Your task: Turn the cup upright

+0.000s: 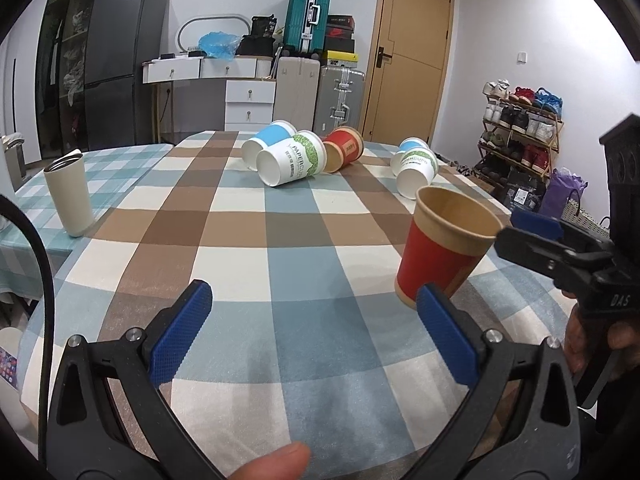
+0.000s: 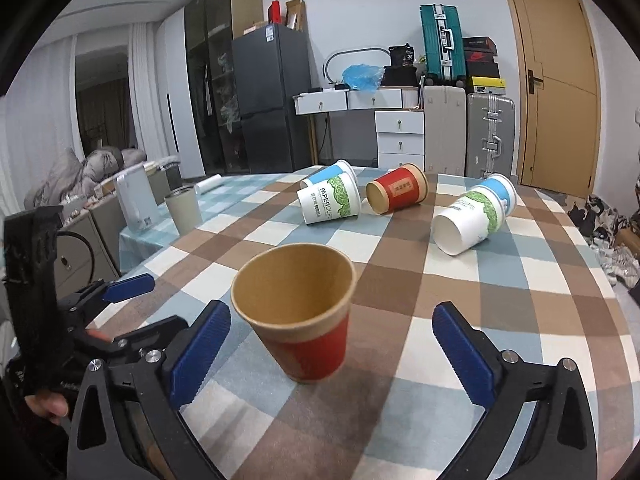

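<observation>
A red and tan paper cup [image 2: 304,320] stands upright on the checked tablecloth, just ahead of my right gripper [image 2: 332,344], which is open with the cup between and slightly beyond its blue pads, not touching. The same cup [image 1: 444,248] shows at the right in the left wrist view. My left gripper [image 1: 316,316] is open and empty over the cloth, left of the cup. Several cups lie on their sides farther back: a green-print white cup [image 2: 330,204], a blue one [image 2: 326,174] behind it, a red one [image 2: 396,194], and a green and blue pair [image 2: 472,216].
A beige steel tumbler [image 1: 70,196] stands upright at the table's left side. The table [image 1: 248,240] drops off at right toward a shoe rack [image 1: 516,128]. Suitcases, drawers and a fridge stand behind the table.
</observation>
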The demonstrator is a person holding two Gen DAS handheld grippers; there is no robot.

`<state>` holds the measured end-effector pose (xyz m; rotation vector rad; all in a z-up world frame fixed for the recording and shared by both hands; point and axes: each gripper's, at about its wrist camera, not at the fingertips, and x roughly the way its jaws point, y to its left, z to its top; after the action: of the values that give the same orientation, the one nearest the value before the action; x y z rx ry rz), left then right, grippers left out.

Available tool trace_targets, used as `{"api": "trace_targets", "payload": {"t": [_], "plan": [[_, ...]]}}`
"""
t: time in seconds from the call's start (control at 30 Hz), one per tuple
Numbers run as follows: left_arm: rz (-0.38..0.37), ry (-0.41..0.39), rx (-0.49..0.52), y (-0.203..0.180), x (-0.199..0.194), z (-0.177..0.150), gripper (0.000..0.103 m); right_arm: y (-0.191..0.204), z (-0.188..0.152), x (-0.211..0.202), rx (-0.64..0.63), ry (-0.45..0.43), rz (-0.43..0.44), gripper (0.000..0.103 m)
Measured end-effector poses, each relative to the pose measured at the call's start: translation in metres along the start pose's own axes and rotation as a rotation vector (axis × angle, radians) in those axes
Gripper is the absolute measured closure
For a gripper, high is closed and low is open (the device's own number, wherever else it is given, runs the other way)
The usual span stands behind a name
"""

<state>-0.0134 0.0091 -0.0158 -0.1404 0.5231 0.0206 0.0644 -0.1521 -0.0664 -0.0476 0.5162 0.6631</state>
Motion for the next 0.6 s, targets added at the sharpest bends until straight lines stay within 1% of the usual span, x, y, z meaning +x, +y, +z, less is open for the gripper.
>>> {"api": "trace_targets", "payload": {"t": [0.2,0.3,0.43,0.57,0.6], "plan": [[-0.015,-0.017,0.017,-0.005,0.001,0.002,0.001,-0.015,-0.016,-0.026,0.011,-0.088,-0.009,0.000],[-0.009,-0.028,0.030,-0.009,0.004,0.003,0.001,-0.017,-0.020,-0.037,0.004,-0.121,0.015,0.000],[-0.011,-0.041,0.042,-0.014,0.006,0.003,0.001,-0.015,-0.022,-0.042,-0.005,-0.147,0.035,0.000],[-0.011,-0.054,0.056,-0.016,0.007,0.002,0.001,-0.012,-0.025,-0.045,-0.024,-0.166,0.022,0.000],[-0.013,-0.056,0.057,-0.016,0.006,0.001,0.001,-0.010,-0.026,-0.047,-0.036,-0.177,0.007,0.000]]}}
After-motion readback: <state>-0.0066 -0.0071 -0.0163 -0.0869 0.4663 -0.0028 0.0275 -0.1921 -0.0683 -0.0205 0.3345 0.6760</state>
